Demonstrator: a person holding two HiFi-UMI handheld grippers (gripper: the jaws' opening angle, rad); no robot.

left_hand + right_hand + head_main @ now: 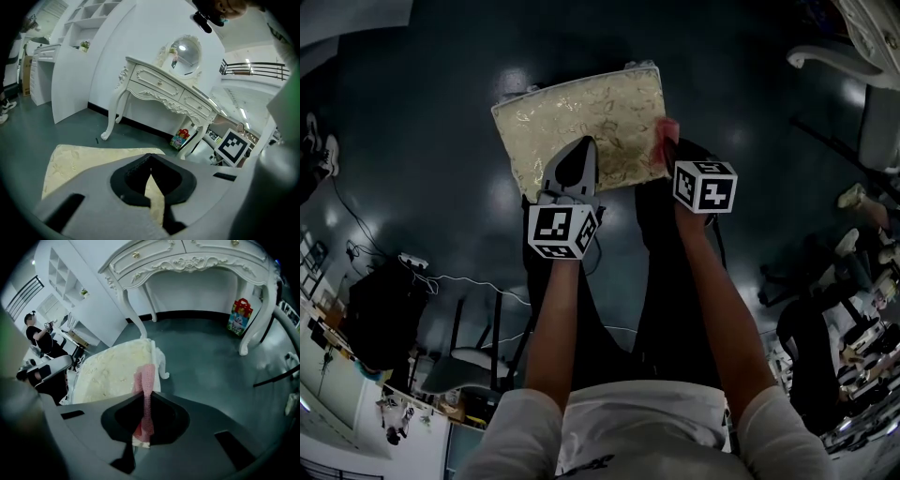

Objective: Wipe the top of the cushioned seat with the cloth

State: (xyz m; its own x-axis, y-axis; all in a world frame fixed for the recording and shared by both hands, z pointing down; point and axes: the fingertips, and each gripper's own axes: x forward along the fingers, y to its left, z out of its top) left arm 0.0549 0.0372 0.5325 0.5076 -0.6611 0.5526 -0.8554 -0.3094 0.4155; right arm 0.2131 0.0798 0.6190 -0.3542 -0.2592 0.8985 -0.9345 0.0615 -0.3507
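Observation:
The cushioned seat (581, 127) has a cream-gold patterned top and stands on the dark floor in front of me. My right gripper (667, 150) is at the seat's right edge, shut on a pink cloth (664, 139). In the right gripper view the cloth (144, 380) hangs pinched between the jaws (146, 397), just past the right edge of the seat (112, 371). My left gripper (581, 148) hovers over the seat's near edge, jaws shut and holding nothing. In the left gripper view its tips (150, 156) meet above the cushion (84, 161).
A white carved dressing table (164, 89) with an oval mirror stands beyond the seat, a red gift bag (240, 315) beside its leg. White shelving (65, 268) is at the left. Cables (441, 277) and chairs (459, 366) lie behind me. A person (40, 341) is at the far left.

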